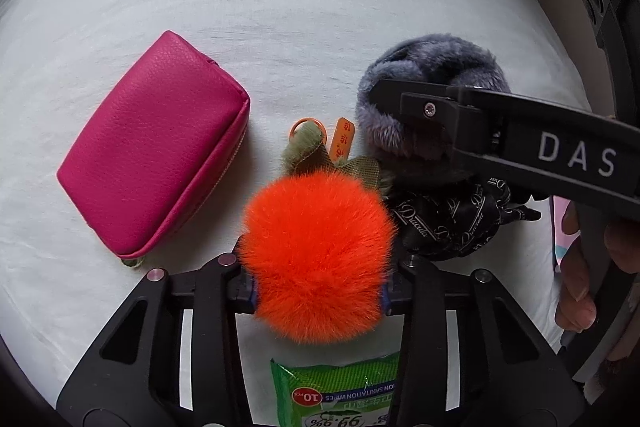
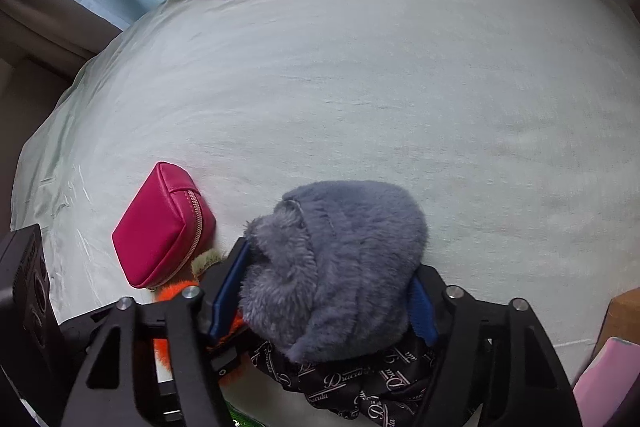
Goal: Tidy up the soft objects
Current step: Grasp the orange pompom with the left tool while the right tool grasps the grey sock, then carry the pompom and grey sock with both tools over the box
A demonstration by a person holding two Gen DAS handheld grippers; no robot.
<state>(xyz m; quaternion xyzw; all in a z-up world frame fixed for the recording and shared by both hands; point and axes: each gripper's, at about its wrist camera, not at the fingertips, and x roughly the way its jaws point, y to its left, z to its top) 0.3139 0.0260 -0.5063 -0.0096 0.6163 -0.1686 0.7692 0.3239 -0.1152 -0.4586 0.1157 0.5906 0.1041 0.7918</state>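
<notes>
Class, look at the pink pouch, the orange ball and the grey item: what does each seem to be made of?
Pink pouch: likely faux or real leather, with a pebbled grain, slight sheen and a zip.
Orange ball: fluffy fur, probably synthetic, with long fine hairs.
Grey item: plush fabric with a short, dense, matte pile.

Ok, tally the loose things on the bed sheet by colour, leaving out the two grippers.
Pink: 1, the zip pouch
Orange: 1, the fur pom-pom
Grey: 1, the plush piece
Black: 1, the printed scrunchie
Green: 1, the wipes pack
Total: 5
</notes>
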